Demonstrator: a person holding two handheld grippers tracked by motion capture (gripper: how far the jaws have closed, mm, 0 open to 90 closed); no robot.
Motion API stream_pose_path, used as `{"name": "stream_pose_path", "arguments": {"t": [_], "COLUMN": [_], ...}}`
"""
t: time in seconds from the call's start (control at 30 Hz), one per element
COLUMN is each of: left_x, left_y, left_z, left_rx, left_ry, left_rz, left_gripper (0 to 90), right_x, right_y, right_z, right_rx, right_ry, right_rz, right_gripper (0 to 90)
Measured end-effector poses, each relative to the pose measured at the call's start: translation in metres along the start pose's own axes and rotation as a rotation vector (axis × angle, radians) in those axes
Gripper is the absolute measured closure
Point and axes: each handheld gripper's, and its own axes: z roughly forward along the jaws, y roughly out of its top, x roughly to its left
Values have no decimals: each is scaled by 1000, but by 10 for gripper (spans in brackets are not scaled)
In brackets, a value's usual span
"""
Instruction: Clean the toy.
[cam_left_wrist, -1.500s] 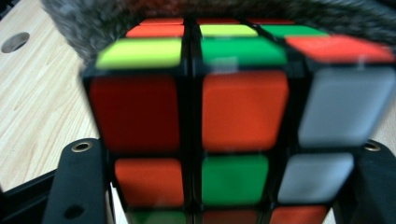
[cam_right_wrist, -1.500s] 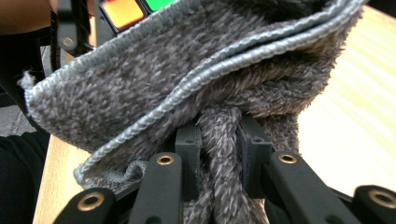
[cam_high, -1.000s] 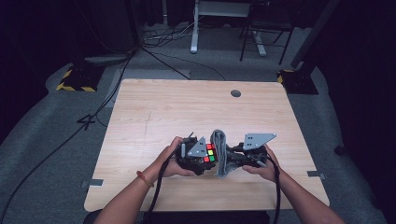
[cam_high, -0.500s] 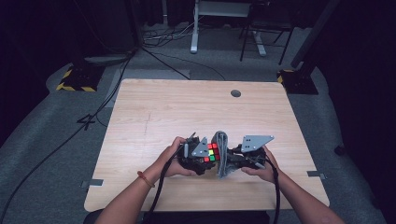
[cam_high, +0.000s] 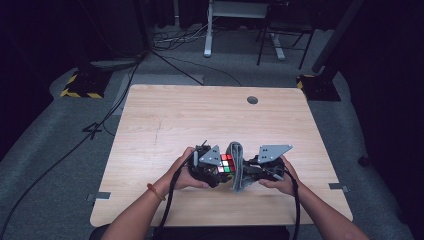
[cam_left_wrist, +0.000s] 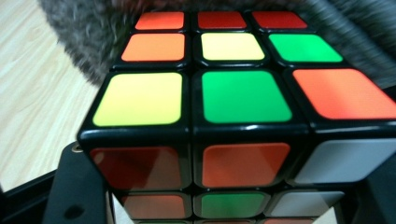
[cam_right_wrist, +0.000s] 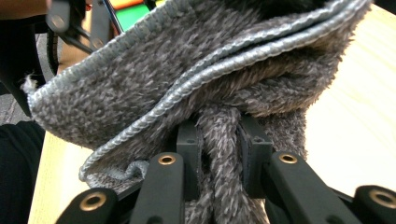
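A Rubik's cube (cam_high: 226, 164) is held just above the table's near edge, with my left gripper (cam_high: 216, 169) shut on it. Its jaws have just been closing slightly on the cube. In the left gripper view the cube (cam_left_wrist: 233, 93) sits close up with yellow, green, orange and red stickers on top, and one black finger (cam_left_wrist: 70, 191) presses its lower left side. A grey fuzzy cloth (cam_high: 236, 170) hangs against the cube's right side. My right gripper (cam_right_wrist: 219, 154) is shut on a bunched fold of that cloth (cam_right_wrist: 187, 79). Both hands hold the grippers (cam_high: 250, 171) tip to tip.
The wooden table (cam_high: 190, 120) has a small round grommet (cam_high: 252, 100) near its far edge. Black cables (cam_high: 170, 200) trail from both grippers toward the person. Cables and a stand's legs (cam_high: 207, 35) lie on the dark floor beyond the table.
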Motion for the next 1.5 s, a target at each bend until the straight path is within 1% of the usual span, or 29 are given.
{"name": "stream_pose_path", "arguments": {"t": [0.03, 0.1, 0.13, 0.17, 0.2, 0.23, 0.27, 0.33, 0.4, 0.43, 0.53, 0.57, 0.6, 0.63, 0.67, 0.73, 0.77, 0.83, 0.93, 1.0, 1.03, 1.1, 1.17, 1.2, 1.23, 1.3, 1.37, 1.43, 1.5], "left_x": [0, -1, -2, -3, -3, -3, -3, -3, -5, -5, -2, -1, 1, 1, 1, -3, -5, -6, -6, -7, -7, -9, -9, -8, -8, -8, -8, -7, -8], "left_y": [1, 2, 2, 2, 2, 1, 1, 0, 1, 1, 0, 0, 0, 0, 0, -1, -1, -1, -1, 0, 1, 2, 4, 4, 4, 4, 4, 3, 2], "left_z": [0, 2, 4, 5, 6, 7, 8, 8, 10, 12, 14, 14, 14, 13, 14, 17, 19, 19, 18, 17, 16, 13, 7, 6, 4, 1, 1, 5, 12], "left_rx": [3, 26, 47, 62, 82, 106, 112, 117, 158, 164, 160, 153, 133, 116, 116, 150, 153, 165, 156, 136, 128, 122, 86, 84, 76, 59, 80, 93, 120], "left_ry": [8, 20, 32, 44, 65, 80, 87, 85, 109, 113, 98, 92, 86, 72, 63, 78, 92, 91, 107, 118, 116, 127, 123, 121, 120, 122, 129, 121, 121], "left_rz": [-1, 11, 19, 27, 35, 32, 38, 43, 66, 68, 24, 3, -13, -24, -29, 8, 21, 23, 33, 51, 57, 69, 63, 62, 60, 56, 64, 58, 61], "left_gripper": [325, 323, 321, 314, 306, 304, 310, 316, 322, 322, 317, 311, 295, 300, 327, 331, 333, 333, 334, 334, 334, 334, 335, 335, 335, 335, 335, 334, 334], "right_x": [0, -1, 0, 0, 1, 1, 0, 0, 1, 1, 0, -1, -1, -1, -2, -1, 0, 1, 3, 5, 6, 6, 2, -2, -3, -4, -1, 4, 9], "right_y": [0, -1, -1, -1, -1, -1, -1, -1, -2, -2, -4, -4, -4, -4, -4, -3, -3, -4, -2, 1, 3, 3, 0, -5, -7, -9, -6, -1, 3], "right_z": [0, 0, 0, 0, 0, 0, -1, 0, 1, 2, 2, 2, 2, 2, 1, 2, 3, 4, 0, -3, -4, -3, 2, 6, 7, 9, 6, 2, -1], "right_rx": [4, -3, -5, 1, 0, -6, -12, -19, -4, 3, 2, 0, -2, -5, -15, -13, -11, -3, -23, -51, -50, -32, 18, 43, 48, 67, 43, 8, -7], "right_ry": [-5, 3, 5, -6, -7, -6, -4, -3, -11, -18, -18, -20, -18, -15, -5, 1, 7, 2, 7, 20, 14, 9, -16, -9, -6, -11, -10, -2, -12], "right_rz": [-3, 7, 6, -7, -8, -3, 4, 8, -4, -10, -2, 1, 2, 4, 9, 0, -1, -8, -11, -12, -20, -22, -23, 4, 11, 6, -6, -15, -40], "right_gripper": [744, 745, 744, 745, 744, 745, 745, 745, 745, 744, 745, 745, 745, 745, 745, 745, 745, 746, 746, 746, 747, 748, 748, 748, 748, 747, 747, 747, 747]}}
